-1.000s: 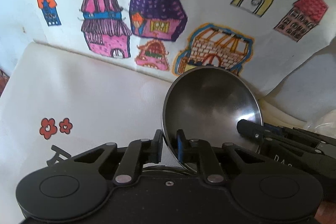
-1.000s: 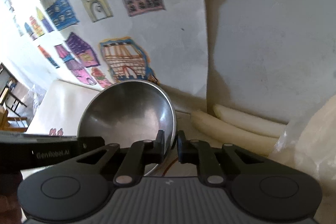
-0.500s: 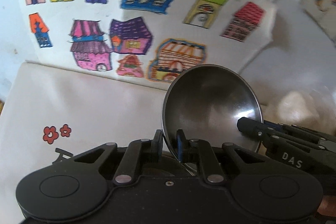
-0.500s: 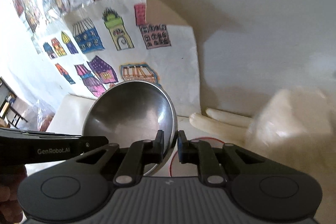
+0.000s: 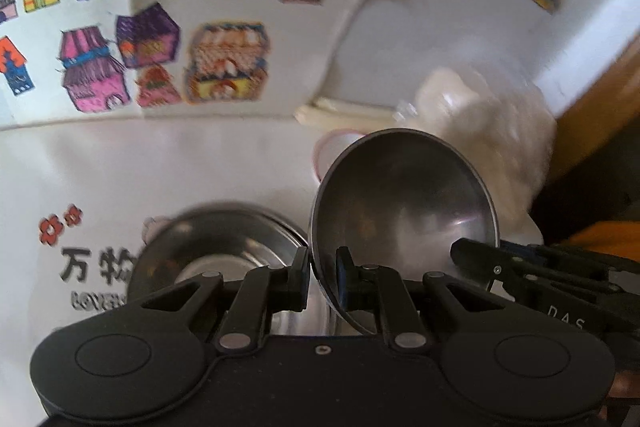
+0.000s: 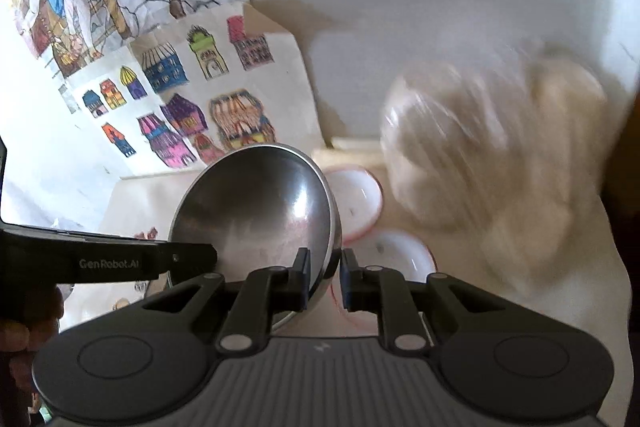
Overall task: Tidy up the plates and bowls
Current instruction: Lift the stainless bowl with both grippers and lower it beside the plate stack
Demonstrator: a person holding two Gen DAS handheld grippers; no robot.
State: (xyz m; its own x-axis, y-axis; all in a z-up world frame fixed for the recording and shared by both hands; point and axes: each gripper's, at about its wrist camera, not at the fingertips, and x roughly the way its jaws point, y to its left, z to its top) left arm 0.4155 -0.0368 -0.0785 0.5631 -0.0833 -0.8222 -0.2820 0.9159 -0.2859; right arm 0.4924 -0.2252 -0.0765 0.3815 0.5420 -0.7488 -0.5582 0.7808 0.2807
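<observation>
A steel bowl (image 5: 404,203) is held tilted above the table, gripped at both sides of its rim. My left gripper (image 5: 322,277) is shut on its left rim. My right gripper (image 6: 324,277) is shut on the opposite rim, and the bowl (image 6: 256,211) fills the middle of the right wrist view. A second steel bowl (image 5: 216,251) sits on the table below the left gripper. Two white bowls with red rims, one farther (image 6: 354,201) and one nearer (image 6: 400,255), sit on the table under the right gripper.
A white tablecloth (image 5: 160,171) with red flowers and printed text covers the table. A sheet of coloured house drawings (image 5: 160,27) leans on the wall behind. A blurred plastic bag (image 6: 492,155) lies at the right, with pale rods (image 5: 344,111) behind the bowls.
Both grippers have lifted and pulled back with the steel bowl. The second steel bowl and the two white red-rimmed bowls have come into view below.
</observation>
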